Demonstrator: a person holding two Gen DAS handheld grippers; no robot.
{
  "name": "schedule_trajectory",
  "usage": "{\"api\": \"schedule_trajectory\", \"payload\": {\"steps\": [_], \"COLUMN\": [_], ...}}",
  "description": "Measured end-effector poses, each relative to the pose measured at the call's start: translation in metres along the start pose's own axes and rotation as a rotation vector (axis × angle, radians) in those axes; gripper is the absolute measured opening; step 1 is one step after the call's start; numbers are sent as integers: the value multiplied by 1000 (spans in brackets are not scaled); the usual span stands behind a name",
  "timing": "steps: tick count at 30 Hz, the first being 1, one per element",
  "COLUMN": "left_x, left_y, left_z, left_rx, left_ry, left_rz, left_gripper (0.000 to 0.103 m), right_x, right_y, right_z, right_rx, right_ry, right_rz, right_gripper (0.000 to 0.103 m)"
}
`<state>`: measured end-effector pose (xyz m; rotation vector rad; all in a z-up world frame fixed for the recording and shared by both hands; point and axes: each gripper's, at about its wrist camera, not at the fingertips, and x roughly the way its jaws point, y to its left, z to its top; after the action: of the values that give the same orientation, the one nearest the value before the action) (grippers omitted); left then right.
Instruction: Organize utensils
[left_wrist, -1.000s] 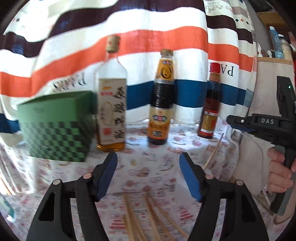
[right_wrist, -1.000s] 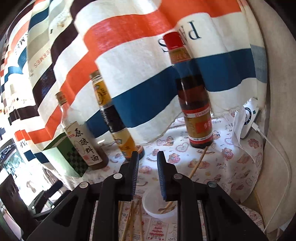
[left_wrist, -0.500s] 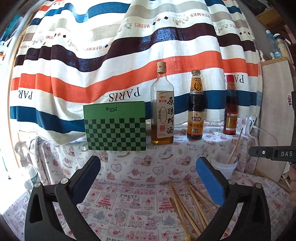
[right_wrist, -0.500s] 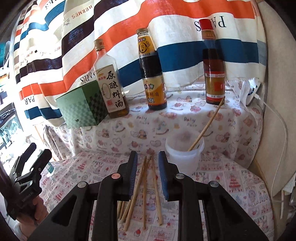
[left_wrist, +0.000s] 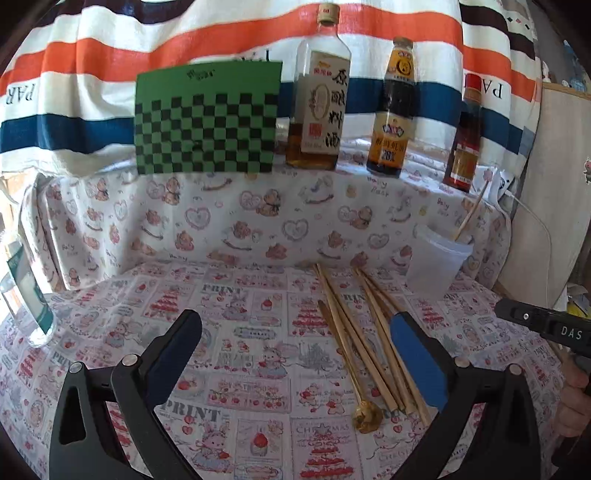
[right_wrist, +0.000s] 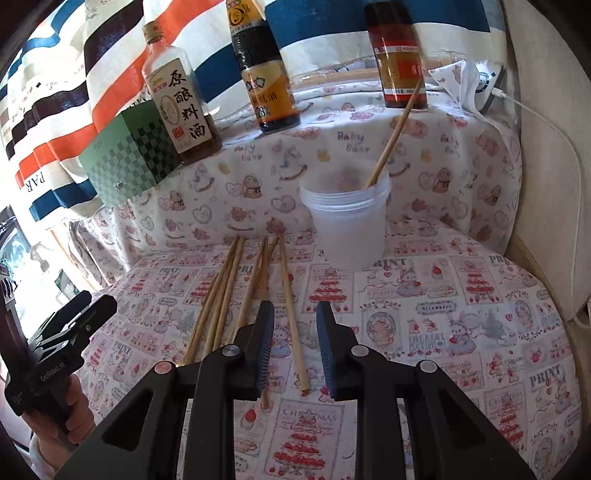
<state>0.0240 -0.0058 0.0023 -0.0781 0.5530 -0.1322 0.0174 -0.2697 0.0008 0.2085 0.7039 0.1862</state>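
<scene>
Several bamboo chopsticks lie loose on the printed tablecloth, one of them with a knobbed end. Just behind them stands a translucent plastic cup with one chopstick leaning in it. My left gripper hovers over the cloth, jaws wide and closing, nothing gripped; its right finger is over the chopsticks. My right gripper hangs above the chopsticks with a narrow gap, holding nothing. A single chopstick lies on the cloth under that gap. The cup stands ahead, slightly right.
On a raised cloth-covered ledge behind stand a green checkered box and three bottles against a striped curtain. A clear bottle stands at the far left. A white cable runs down the right side.
Both grippers have come down and back from the ledge toward the table, so the chopsticks and cup now fill the views. The left jaws spread much wider; the right jaws kept their narrow gap.
</scene>
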Motion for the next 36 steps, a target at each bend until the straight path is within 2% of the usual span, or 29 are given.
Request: {"api": "schedule_trajectory", "payload": {"steps": [5,7,9,11,14,17,18,19,21,24,26,28,35,36], "left_x": [28,38,44,47,47,51,52,53,52,46,49,55,56,56], "left_y": [3,1,-4,-11,-27,-33,-29,-25,-24,-31,-30,-26,-23,-24], "left_z": [-11,-17,-24,-29,-34,-37,-38,-38,-38,-38,-40,-43,-43,-43], "left_rx": [-70,-81,-86,-70,-18,-3,-36,-67,-56,-24,-35,-60,-74,-71], "left_ry": [202,265,316,351,381,428,441,450,456,435,454,478,482,481], "left_rz": [-77,-87,-124,-162,-184,-185,-196,-225,-267,-244,-248,-253,-254,-255], "left_gripper": [70,58,51,49,45,25,12,11,11,11,12,19,19,16], "right_x": [1,0,-2,-3,-3,-1,-1,0,-1,-2,-2,-2,-1,0], "right_y": [6,8,5,5,6,5,4,4,4,4,4,5,6,6], "right_z": [-4,-5,-5,-5,-5,-4,-4,-4,-4,-4,-4,-4,-5,-5], "right_rx": [-30,-32,-8,-9,-24,-25,-23,-23,-23,-25,-24,-24,-30,-30], "right_ry": [7,-2,-16,-28,-45,-42,-39,-38,-41,-45,-44,-40,-33,-31], "right_rz": [-19,-21,1,9,-44,-52,-49,-46,-46,-45,-45,-44,-48,-49], "right_gripper": [26,30,46,48,48,48,48,48,48,48,48,48,48,48]}}
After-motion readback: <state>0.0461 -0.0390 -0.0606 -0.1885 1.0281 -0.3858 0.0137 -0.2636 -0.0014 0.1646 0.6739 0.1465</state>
